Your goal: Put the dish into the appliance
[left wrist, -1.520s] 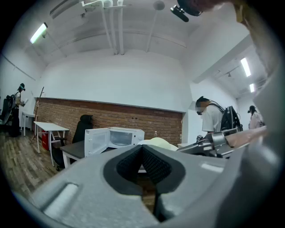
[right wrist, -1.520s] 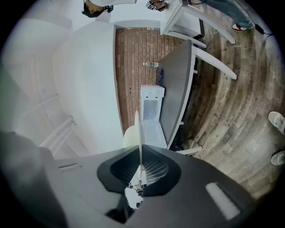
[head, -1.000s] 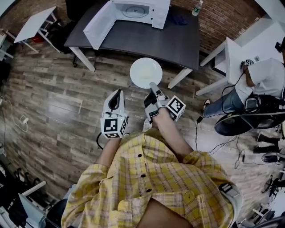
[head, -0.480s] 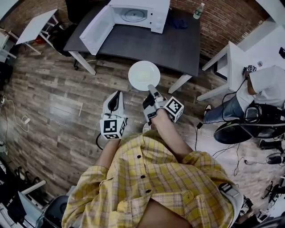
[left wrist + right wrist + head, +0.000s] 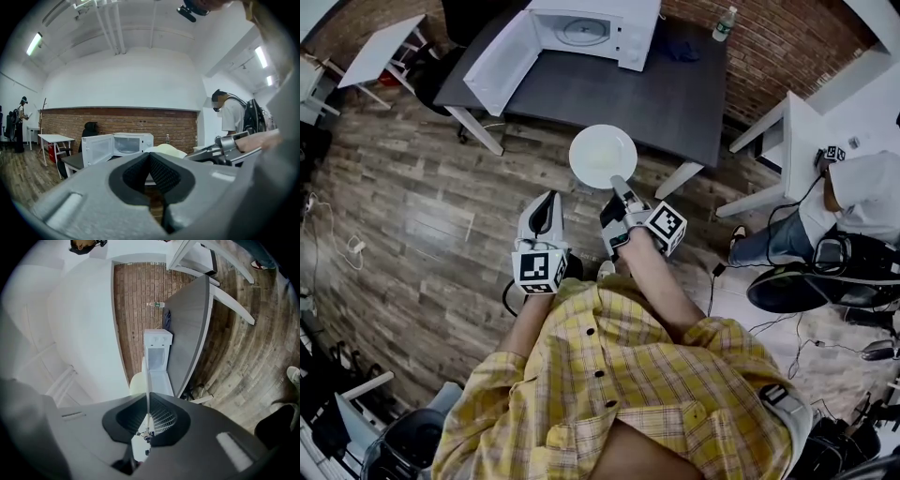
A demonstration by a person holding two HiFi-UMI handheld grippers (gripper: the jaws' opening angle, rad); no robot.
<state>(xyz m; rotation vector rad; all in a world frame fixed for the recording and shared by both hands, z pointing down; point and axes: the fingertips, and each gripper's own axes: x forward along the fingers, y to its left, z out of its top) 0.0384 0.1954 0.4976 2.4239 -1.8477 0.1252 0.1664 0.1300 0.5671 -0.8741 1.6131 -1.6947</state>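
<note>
Lit brightly and evenly from above by strip lights (image 5: 33, 43), at ten and two o'clock in the left gripper view. Faintly glossy on the wood floor (image 5: 412, 216) at nine o'clock in the head view; softly shadowed beneath the dark table (image 5: 609, 94). Nearly blown out on the white plate (image 5: 603, 156). Heavily bowed by fisheye, black-cornered in both gripper views. Blurred close to the lens at six o'clock, sharper beyond.

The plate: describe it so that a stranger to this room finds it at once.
Find the dark table with the open white microwave. By its near edge a round pale plate hangs in the air. Only it is held: the right gripper clamps its rim.
</note>
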